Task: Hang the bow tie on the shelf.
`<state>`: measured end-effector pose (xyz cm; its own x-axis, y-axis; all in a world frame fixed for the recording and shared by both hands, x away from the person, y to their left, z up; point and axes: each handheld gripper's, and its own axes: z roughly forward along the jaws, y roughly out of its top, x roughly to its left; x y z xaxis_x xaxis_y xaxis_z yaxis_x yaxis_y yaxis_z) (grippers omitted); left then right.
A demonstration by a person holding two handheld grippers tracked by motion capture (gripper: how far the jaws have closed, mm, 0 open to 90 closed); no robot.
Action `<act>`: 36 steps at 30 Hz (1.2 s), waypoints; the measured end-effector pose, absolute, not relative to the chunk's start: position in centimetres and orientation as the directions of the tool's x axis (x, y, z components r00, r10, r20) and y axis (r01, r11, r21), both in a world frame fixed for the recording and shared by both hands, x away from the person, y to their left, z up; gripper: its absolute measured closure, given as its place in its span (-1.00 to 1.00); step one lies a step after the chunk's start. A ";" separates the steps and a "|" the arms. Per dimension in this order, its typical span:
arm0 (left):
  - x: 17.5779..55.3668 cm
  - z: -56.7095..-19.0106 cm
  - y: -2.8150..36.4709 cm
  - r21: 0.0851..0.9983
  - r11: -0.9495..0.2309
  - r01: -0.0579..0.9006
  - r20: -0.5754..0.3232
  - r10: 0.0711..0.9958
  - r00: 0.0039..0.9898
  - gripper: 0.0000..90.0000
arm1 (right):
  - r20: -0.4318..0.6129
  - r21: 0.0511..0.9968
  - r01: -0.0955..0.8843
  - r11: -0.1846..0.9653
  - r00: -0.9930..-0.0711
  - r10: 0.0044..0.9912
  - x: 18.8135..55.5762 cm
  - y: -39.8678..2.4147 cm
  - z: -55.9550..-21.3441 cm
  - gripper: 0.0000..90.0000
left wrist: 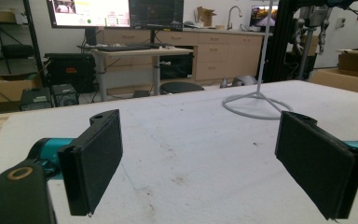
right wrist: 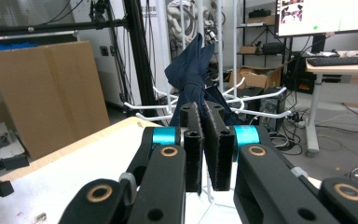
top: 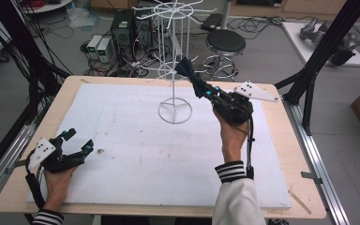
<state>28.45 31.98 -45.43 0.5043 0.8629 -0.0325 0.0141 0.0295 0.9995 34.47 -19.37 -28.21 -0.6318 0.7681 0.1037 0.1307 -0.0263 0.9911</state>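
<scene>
High view: no legible writing.

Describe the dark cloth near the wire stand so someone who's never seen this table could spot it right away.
Start at the white foam board covering the wooden table, then find the tall white wire display stand at its far middle. Just right of the stand's lower arms, the right claw is shut on a dark navy blue bunched cloth. It is the only soft, dark thing among the thin white wires.
</scene>
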 end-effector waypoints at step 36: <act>28.5 -45.4 31.9 1.000 0.019 0.020 -0.026 0.869 0.493 -0.66 | -0.004 0.950 0.233 0.210 -0.659 0.752 35.5 -16.3 -31.4 0.76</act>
